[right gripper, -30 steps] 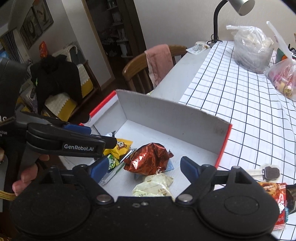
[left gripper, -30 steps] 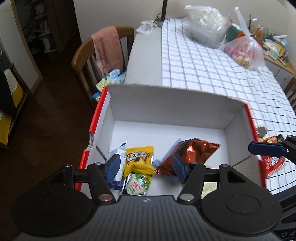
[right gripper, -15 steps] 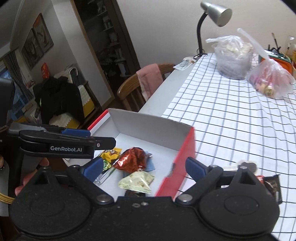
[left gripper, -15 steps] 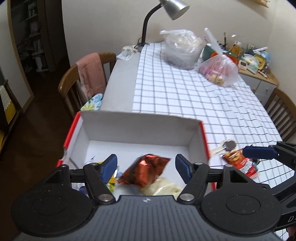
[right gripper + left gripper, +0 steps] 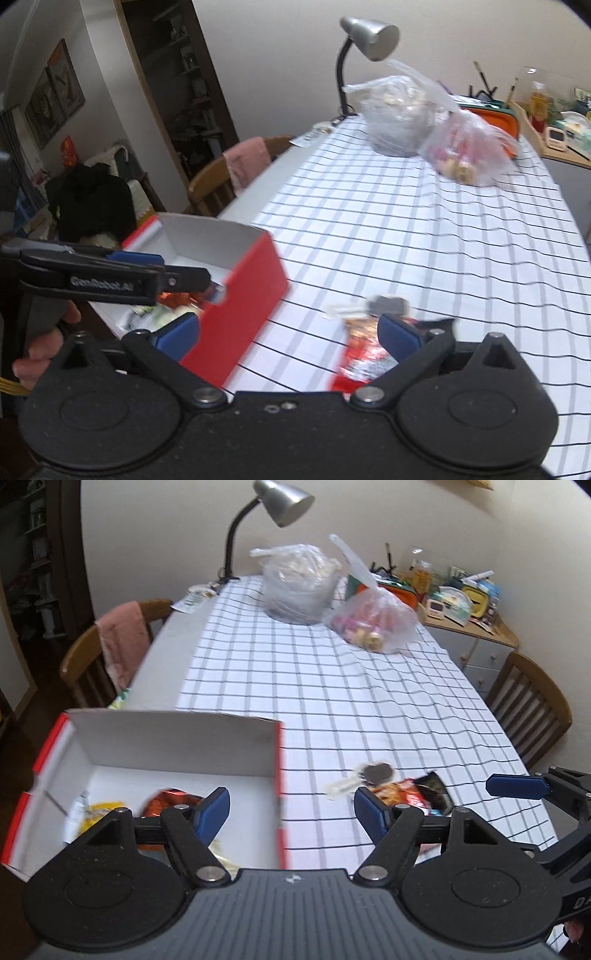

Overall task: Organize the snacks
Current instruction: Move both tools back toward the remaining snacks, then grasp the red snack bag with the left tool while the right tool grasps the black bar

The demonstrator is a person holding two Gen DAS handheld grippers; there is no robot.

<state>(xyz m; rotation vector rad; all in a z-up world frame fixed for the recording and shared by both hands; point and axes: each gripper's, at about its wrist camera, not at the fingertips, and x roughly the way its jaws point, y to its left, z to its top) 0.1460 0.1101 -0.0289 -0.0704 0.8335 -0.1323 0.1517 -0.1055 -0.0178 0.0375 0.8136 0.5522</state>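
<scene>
A red box with a white inside (image 5: 177,746) sits at the table's near left corner, holding a copper-red foil packet (image 5: 166,801), a yellow packet (image 5: 96,812) and others. To its right, a red snack packet (image 5: 406,792) and a small clear-wrapped dark piece (image 5: 375,773) lie on the checked cloth. My left gripper (image 5: 293,812) hovers over the box's right wall, its jaws opening with nothing between them. My right gripper (image 5: 290,332) is over the gap between the box (image 5: 240,314) and the red packet (image 5: 364,354), its jaws opening wide and empty.
A grey desk lamp (image 5: 284,498) and two filled plastic bags (image 5: 299,583) (image 5: 373,620) stand at the table's far end. A chair with a pink towel (image 5: 118,646) is on the left and another chair (image 5: 528,705) on the right. A cluttered sideboard (image 5: 469,602) stands behind.
Both grippers swung right, from above the box's inside toward its right wall and the cloth. Both sets of jaws spread wider. The snacks in the box stayed put.
</scene>
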